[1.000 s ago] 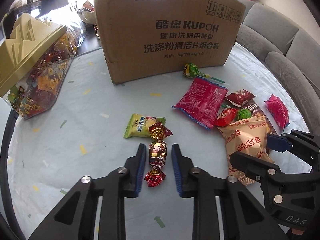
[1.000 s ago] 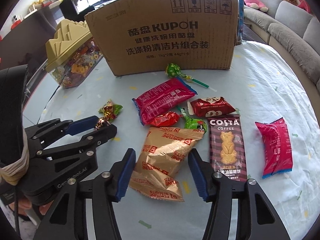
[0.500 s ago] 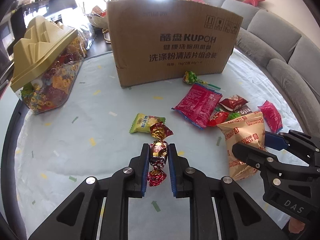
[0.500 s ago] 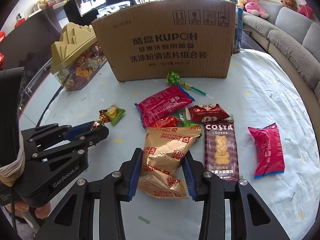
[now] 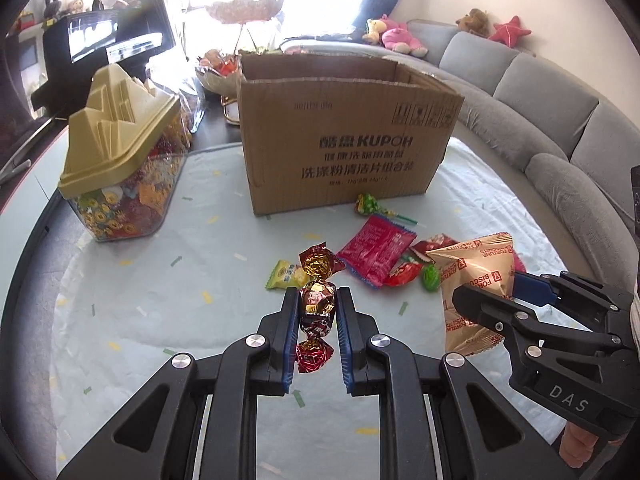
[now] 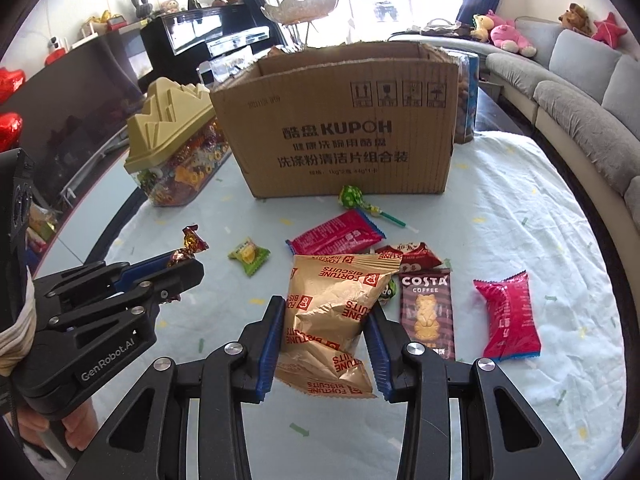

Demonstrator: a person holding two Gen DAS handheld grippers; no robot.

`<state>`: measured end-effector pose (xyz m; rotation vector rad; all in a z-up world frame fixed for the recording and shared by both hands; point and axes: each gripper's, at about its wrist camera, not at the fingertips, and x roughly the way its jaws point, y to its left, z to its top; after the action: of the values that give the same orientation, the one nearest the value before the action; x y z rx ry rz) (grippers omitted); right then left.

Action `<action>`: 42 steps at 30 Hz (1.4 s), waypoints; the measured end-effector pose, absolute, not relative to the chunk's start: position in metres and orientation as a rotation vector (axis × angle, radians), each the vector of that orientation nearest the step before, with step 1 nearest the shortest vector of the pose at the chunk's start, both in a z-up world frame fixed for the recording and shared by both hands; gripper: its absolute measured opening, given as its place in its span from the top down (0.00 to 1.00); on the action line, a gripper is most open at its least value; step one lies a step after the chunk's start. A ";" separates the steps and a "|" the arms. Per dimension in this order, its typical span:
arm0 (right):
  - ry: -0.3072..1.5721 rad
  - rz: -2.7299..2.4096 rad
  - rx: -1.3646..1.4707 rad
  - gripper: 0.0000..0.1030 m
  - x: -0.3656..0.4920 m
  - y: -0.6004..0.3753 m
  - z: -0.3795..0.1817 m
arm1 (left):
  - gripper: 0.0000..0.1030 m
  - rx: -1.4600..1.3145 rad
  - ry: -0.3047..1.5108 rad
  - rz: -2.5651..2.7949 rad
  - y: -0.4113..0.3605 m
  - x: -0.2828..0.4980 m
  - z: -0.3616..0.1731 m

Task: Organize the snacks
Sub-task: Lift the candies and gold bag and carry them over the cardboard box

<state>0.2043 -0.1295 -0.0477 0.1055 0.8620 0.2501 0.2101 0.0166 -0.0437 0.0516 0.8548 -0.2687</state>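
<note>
My left gripper (image 5: 317, 300) is shut on a string of foil-wrapped chocolates (image 5: 316, 304) and holds it above the table; it also shows in the right wrist view (image 6: 182, 258). My right gripper (image 6: 325, 312) is shut on a gold Fortune Biscuits bag (image 6: 332, 312), lifted off the table, also seen in the left wrist view (image 5: 476, 276). The open cardboard box (image 6: 340, 136) stands behind the snacks. On the table lie a yellow-green candy (image 6: 248, 255), a long red packet (image 6: 336, 234), a lollipop (image 6: 350, 196), a Costa biscuit pack (image 6: 427, 312) and a pink packet (image 6: 507, 316).
A clear candy jar with a gold lid (image 5: 124, 168) stands at the left of the box. A grey sofa (image 5: 560, 120) curves along the right. The round table (image 6: 520, 184) has a pale cloth; its edge runs near on the left.
Both grippers closed on their items and lifted them: the left on the chocolate string, the right on the biscuit bag. Both views now sit higher and show the box's open top.
</note>
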 end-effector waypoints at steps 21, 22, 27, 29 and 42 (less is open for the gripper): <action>0.661 0.267 0.114 0.61 0.222 -0.144 0.028 | 0.81 0.047 0.686 -0.252 0.001 0.226 0.031; 0.652 0.267 0.111 0.61 0.224 -0.144 0.032 | 0.81 0.043 0.680 -0.251 0.000 0.229 0.035; 0.614 0.271 0.110 0.61 0.239 -0.146 0.050 | 0.81 0.036 0.656 -0.245 -0.003 0.245 0.049; 0.600 0.267 0.104 0.61 0.246 -0.147 0.057 | 0.81 0.034 0.650 -0.245 -0.004 0.251 0.055; 0.552 0.247 0.093 0.61 0.291 -0.155 0.093 | 0.81 0.021 0.635 -0.239 -0.011 0.303 0.081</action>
<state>0.2907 -0.1547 0.0927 0.0933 0.5521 0.2470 0.3026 -0.0113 0.0808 0.0211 0.6353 -0.2386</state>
